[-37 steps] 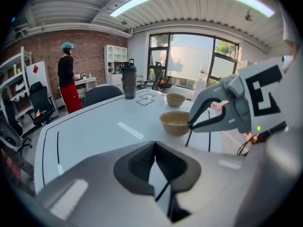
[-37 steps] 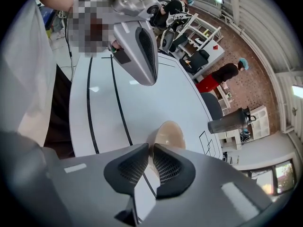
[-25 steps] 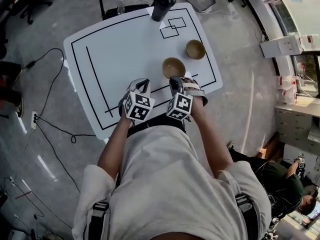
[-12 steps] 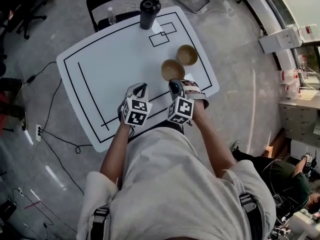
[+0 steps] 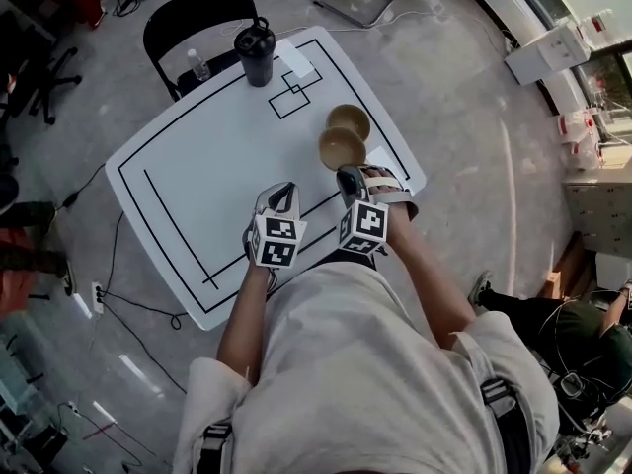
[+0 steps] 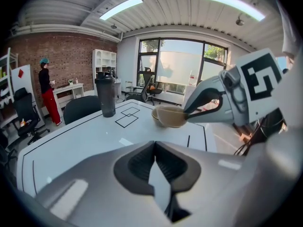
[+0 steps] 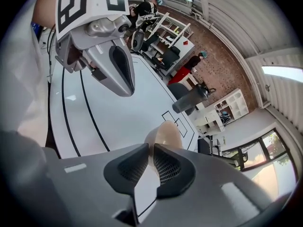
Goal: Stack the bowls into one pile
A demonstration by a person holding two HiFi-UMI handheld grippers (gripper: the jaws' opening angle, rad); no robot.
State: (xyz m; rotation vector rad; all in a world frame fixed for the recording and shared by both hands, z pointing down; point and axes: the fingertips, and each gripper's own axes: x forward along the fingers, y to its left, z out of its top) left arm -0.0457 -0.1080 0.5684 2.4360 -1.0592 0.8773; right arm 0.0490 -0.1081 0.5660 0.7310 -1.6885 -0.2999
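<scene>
Head view shows us at the lower right edge of the white table [image 5: 197, 166], with the stack not yet made. Our right gripper [image 5: 348, 176] is clamped on the rim of the near bowl [image 5: 342, 148]; the right gripper view shows that tan rim pinched between the pads. From the left gripper view we judge this bowl is raised off the table. The far bowl [image 5: 349, 119] sits just above it in the frame, and the two overlap slightly there. Our left gripper [image 5: 280, 194] hangs over the table to the left with its jaws together on nothing.

What is left, as we read it: bring the held bowl over the far one, lower it inside and let go.

Nothing lies between the two bowls. A black shaker bottle [image 5: 255, 52] stands in the upper middle of the frame beside the drawn squares [image 5: 289, 95], well apart from the bowls. A chair [image 5: 188, 28] with a small water bottle [image 5: 198, 64] stands beyond the table. Cables [image 5: 128, 299] trail on the floor at left, and a person [image 5: 583, 334] sits at lower right.
</scene>
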